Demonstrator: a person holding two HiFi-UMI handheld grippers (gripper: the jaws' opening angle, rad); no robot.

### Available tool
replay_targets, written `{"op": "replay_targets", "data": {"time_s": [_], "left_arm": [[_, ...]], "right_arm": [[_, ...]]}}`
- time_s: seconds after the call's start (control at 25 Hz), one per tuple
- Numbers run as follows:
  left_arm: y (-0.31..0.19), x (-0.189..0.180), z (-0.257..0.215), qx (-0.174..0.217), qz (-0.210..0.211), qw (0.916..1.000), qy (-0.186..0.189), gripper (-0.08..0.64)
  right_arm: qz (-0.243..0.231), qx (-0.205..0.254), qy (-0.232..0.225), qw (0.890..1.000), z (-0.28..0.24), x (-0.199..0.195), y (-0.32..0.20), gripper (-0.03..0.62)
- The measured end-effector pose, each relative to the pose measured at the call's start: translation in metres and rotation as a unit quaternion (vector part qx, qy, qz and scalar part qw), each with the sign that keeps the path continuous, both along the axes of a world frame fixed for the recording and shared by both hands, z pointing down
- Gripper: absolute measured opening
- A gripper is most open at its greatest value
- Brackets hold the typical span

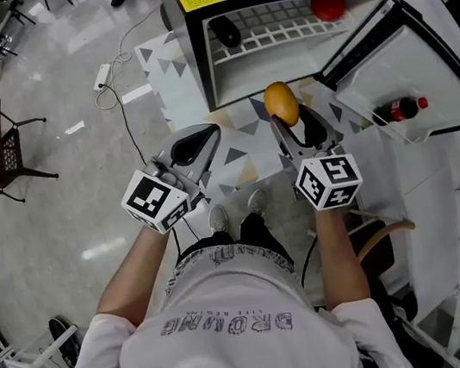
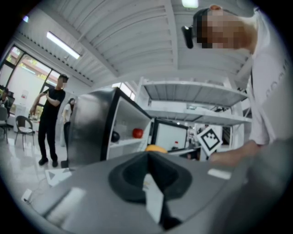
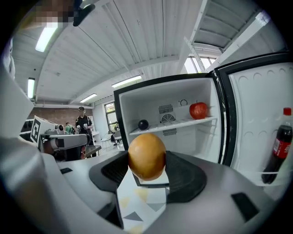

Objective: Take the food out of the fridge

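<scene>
- Fridge (image 3: 137, 109): one, door open, one shelf (image 3: 176, 124) inside.
- Left gripper (image 2: 149, 157): jaws together, nothing between them.
- Right gripper (image 3: 147, 161): clamped on the orange, just outside the fridge front.
- Bottle (image 3: 280, 141): one, upright in the door rack. Probably the heaviest and smooth, so grab the body.
- Orange (image 3: 146, 156): one. Looks firm, round and light, could roll, so squeeze across the middle.
- Apple (image 3: 198, 110): one, right end of the shelf. Hard, slick.
- Dark round fruit (image 3: 143, 124): one, left end of the shelf, kind unclear.
</scene>
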State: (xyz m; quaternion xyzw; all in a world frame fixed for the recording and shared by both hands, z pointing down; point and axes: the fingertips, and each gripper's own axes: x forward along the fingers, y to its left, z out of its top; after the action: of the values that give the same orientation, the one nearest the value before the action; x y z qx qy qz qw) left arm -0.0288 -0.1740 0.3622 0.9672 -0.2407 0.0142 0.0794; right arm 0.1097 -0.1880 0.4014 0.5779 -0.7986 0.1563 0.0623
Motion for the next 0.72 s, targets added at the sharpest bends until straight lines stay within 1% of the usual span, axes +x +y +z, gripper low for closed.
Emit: {"op": "replay_targets", "data": {"time_s": [0.24,0.72], "left_arm": [[0.003,-0.003,-0.004,0.002,0.005,1.0000,0.006,0.006],[0.003,-0.012,-0.012,0.011,0.007,0.9999,0.010,0.007]], "right_arm": [[0.000,0.005,0.001,1.000,-0.010,-0.005,0.013,0.250],[0.008,0.014,-0.022,1.000,-0.025,-0.010,0.029,0.250]]}}
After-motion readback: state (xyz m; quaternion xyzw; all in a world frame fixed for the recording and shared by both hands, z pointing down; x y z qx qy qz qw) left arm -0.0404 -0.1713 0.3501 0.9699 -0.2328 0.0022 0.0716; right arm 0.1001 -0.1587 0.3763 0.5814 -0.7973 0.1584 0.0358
